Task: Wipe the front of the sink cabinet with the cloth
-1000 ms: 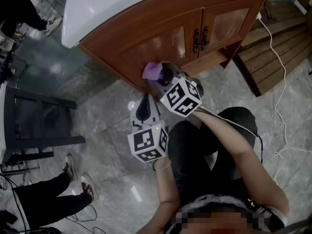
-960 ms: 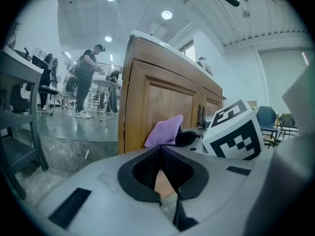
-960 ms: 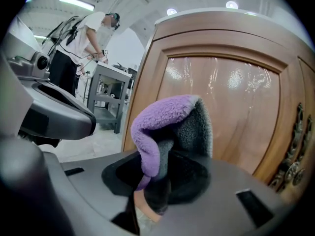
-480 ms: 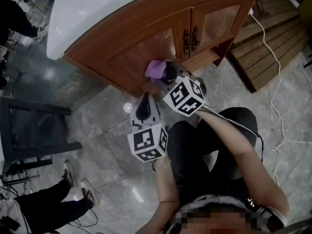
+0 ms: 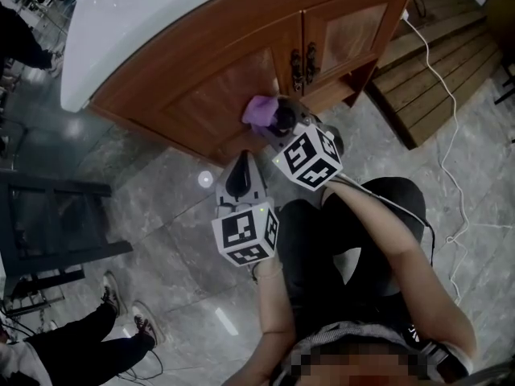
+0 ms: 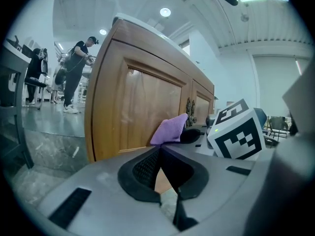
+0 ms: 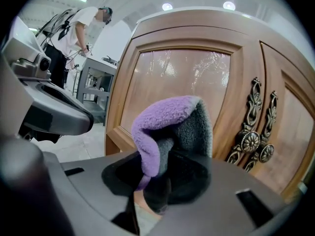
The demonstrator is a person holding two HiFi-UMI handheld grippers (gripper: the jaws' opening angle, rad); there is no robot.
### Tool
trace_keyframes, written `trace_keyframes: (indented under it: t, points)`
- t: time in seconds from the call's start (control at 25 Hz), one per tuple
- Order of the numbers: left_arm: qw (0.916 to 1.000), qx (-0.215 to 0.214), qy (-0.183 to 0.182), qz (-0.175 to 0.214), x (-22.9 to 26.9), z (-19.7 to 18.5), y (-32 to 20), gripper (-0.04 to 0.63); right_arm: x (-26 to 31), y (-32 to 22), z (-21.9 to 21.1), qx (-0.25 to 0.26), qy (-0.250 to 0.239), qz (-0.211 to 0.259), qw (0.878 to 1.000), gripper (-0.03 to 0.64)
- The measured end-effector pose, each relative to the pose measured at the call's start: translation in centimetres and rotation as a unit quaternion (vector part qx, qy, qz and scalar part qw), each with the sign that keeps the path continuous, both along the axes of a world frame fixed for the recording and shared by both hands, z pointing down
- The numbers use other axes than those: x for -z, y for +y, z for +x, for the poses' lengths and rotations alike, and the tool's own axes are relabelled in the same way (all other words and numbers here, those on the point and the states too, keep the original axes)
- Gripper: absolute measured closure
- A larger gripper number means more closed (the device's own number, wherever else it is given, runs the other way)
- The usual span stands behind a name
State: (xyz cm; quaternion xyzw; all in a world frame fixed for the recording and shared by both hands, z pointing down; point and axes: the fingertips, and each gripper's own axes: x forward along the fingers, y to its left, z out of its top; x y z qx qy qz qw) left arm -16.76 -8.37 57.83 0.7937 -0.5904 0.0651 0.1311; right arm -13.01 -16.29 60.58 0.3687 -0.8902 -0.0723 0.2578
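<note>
The wooden sink cabinet has two panelled doors with ornate metal handles under a white countertop. My right gripper is shut on a purple and grey cloth, held against the lower part of the left door. My left gripper hangs lower over the floor, jaws shut with nothing between them; it is apart from the cabinet.
Grey marble floor all round. A wooden step platform and a white cable lie to the right. A dark chair frame stands at left, a bystander's legs at lower left. People stand in the background.
The right gripper with the cloth has shifted slightly right along the left door, closer to the handles. The left gripper has kept its place.
</note>
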Motion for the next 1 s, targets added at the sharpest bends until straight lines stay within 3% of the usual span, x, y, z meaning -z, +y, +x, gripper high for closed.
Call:
trace_keyframes:
  t: [0.52,1.0]
  points:
    - [0.9995,-0.030,0.007,-0.004,-0.7,2.8,-1.0,0.595,-0.1,-1.7,4.9,-0.057,0.004,-0.001,0.998,0.451]
    - [0.9993,-0.037,0.000,0.000,-0.3,3.3,-1.3,0.595,-0.1,-2.0,4.9,-0.065,0.008,0.003,0.998,0.451]
